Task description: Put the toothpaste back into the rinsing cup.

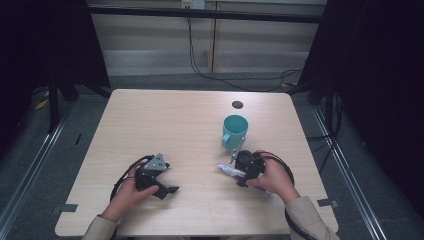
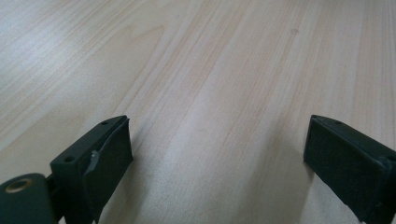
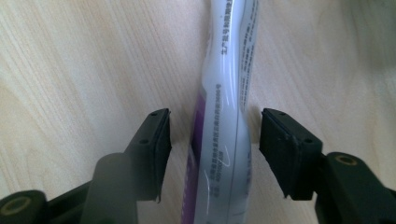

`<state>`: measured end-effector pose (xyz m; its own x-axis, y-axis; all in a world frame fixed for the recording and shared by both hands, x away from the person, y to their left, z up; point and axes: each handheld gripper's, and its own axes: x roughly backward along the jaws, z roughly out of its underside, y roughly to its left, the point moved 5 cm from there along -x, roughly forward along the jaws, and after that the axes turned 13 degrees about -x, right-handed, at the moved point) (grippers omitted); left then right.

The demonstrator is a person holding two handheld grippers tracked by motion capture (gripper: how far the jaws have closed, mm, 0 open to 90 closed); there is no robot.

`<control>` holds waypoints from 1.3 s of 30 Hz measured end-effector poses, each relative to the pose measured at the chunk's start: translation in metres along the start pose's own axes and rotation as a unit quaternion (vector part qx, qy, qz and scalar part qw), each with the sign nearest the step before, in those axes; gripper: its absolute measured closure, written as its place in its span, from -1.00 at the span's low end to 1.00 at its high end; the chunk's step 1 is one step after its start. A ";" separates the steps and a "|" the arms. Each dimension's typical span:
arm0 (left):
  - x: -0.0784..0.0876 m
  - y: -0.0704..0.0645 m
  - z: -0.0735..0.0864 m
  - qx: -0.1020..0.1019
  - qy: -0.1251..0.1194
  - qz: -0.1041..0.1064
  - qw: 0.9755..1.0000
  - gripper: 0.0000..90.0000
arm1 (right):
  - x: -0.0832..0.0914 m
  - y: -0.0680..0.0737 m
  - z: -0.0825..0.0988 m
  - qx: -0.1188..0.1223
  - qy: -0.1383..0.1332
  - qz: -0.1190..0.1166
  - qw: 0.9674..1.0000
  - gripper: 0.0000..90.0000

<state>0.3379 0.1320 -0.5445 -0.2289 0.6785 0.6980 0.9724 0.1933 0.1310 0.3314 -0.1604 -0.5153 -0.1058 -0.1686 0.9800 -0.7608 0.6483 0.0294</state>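
Observation:
A white and purple tube (image 3: pixel 224 121) with printed text lies flat on the wooden table (image 1: pixel 165 125). My right gripper (image 3: pixel 215 140) straddles it, one jaw on each side with a small gap, so it is open around the tube. From above, the tube (image 1: pixel 229 170) pokes out to the left of the right gripper (image 1: pixel 244 167). A teal mug (image 1: pixel 234 131) stands upright just beyond that gripper. My left gripper (image 1: pixel 170 189) rests low on the near left of the table, open with bare wood between its jaws (image 2: pixel 217 154).
A small dark round mark (image 1: pixel 237 104) sits on the table behind the mug. Cables run across the floor beyond the far edge. Dark frame posts stand at both sides of the table.

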 end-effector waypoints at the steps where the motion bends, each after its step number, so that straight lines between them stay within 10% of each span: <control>1: 0.000 0.000 0.000 0.000 0.000 0.000 1.000 -0.84 | -0.002 0.000 -0.001 0.006 0.003 -0.003 1.000 0.03; 23: 0.000 0.000 0.000 0.000 -0.001 0.000 1.000 -0.84 | -0.003 0.002 -0.011 0.011 0.066 -0.011 0.998 0.52; 39: 0.000 0.000 0.000 0.000 0.000 0.000 1.000 -0.84 | 0.013 0.002 -0.005 -0.026 -0.023 -0.051 0.998 0.66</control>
<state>0.3379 0.1321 -0.5445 -0.2297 0.6785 0.6978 0.9722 0.1936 0.1317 0.3318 -0.1581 -0.5020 -0.0599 -0.2681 0.9615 -0.7347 0.6639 0.1393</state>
